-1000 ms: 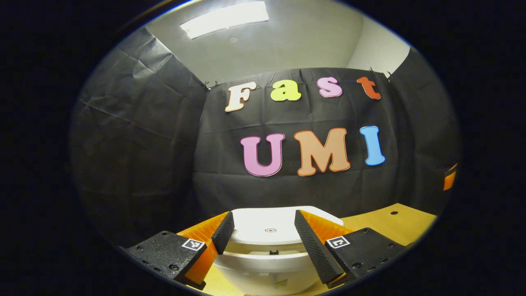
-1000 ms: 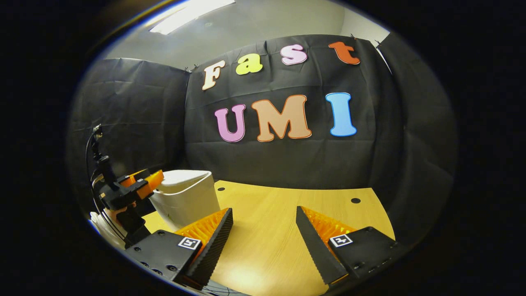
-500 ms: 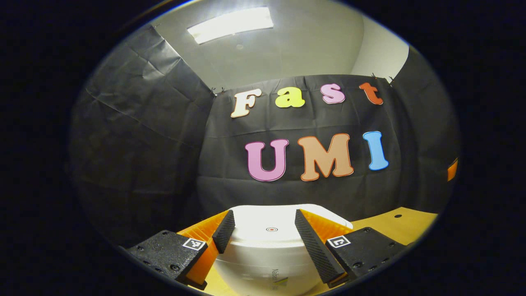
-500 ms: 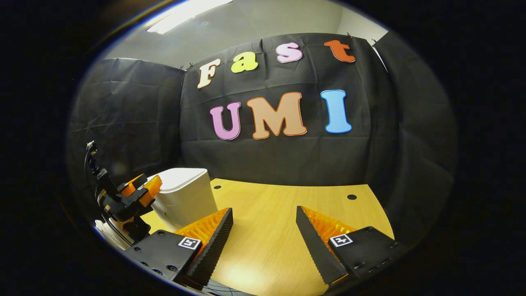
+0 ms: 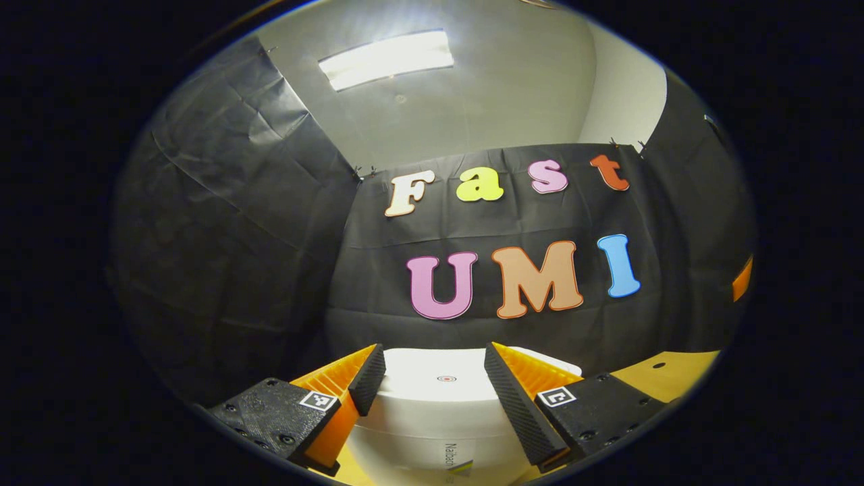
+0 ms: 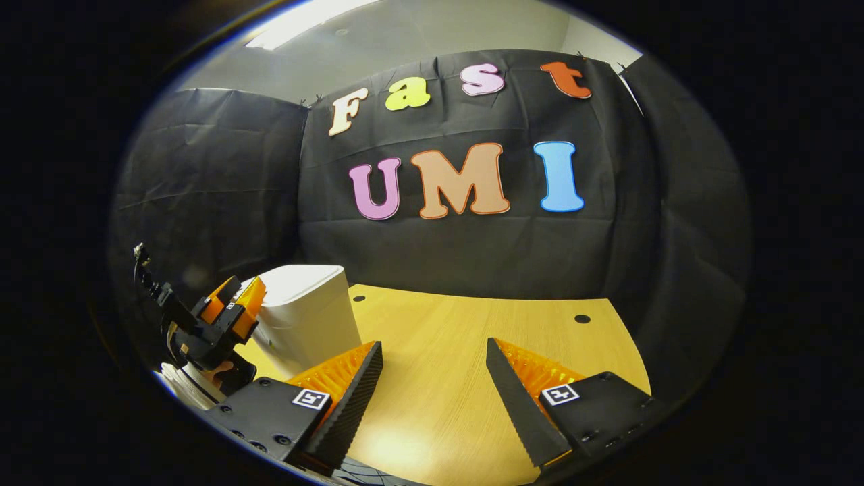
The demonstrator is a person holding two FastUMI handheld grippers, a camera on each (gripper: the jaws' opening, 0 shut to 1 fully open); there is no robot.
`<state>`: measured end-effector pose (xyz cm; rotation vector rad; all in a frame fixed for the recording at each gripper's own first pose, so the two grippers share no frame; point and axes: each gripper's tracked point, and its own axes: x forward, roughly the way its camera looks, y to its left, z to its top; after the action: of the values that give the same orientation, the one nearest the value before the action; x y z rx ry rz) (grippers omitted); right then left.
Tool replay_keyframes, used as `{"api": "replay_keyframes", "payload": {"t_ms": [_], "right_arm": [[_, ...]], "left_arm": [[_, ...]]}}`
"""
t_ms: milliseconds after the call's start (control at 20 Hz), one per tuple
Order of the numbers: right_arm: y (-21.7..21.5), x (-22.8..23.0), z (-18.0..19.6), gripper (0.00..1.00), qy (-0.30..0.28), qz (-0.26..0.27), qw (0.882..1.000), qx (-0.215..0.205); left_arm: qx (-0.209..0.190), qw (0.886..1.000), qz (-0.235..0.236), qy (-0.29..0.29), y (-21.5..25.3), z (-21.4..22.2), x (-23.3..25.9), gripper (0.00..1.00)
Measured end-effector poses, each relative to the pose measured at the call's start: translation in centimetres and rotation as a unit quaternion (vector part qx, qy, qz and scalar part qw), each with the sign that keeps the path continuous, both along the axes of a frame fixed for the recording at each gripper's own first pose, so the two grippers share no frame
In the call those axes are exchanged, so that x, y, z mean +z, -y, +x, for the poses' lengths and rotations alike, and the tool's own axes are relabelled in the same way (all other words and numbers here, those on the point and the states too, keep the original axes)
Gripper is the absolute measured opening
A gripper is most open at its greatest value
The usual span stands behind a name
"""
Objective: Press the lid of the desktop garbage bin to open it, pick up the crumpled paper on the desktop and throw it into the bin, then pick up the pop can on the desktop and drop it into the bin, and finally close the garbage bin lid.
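- The white plastic desktop bin (image 5: 439, 418) stands upright on the yellow wooden desk (image 6: 466, 364), its flat lid (image 5: 432, 378) shut; what it holds is hidden.
- My left gripper (image 5: 432, 381) is spread wide above the lid.
- My right gripper (image 6: 432, 378) gapes wide over bare desk.

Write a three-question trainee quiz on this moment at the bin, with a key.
1. True or false: the garbage bin's lid is down.
2. What do the left tongs have between their fingers? A) a pop can B) nothing gripped, just the lid beyond them C) crumpled paper
3. Fill in: the right tongs hang open over the bare wooden ____.

Key: 1 true. 2 B; both pairs of tongs are open. 3 desktop.
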<state>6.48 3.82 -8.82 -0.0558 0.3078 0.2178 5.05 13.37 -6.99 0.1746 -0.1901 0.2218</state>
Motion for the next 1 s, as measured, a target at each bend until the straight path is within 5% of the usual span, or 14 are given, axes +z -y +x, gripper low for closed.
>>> {"api": "replay_keyframes", "payload": {"t_ms": [350,450,600,1000], "right_arm": [[-0.3,0.6,0.3,0.98,0.006,0.004,1.000,0.003],[-0.2,0.7,0.2,0.98,0.009,0.000,1.000,0.003],[0.0,1.1,0.3,0.98,0.018,-0.001,1.000,-0.004],[0.2,3.5,0.4,0.97,0.086,-0.013,0.996,-0.035]], "left_arm": [[0.029,0.998,-0.012,-0.047,-0.4,0.6,0.3,0.92],[0.032,0.999,0.000,-0.007,0.0,-0.1,4.1,0.92],[0.001,0.999,0.027,0.025,3.0,0.5,8.2,0.93],[-0.126,0.992,-0.004,-0.020,14.7,-0.2,8.3,0.92]]}}
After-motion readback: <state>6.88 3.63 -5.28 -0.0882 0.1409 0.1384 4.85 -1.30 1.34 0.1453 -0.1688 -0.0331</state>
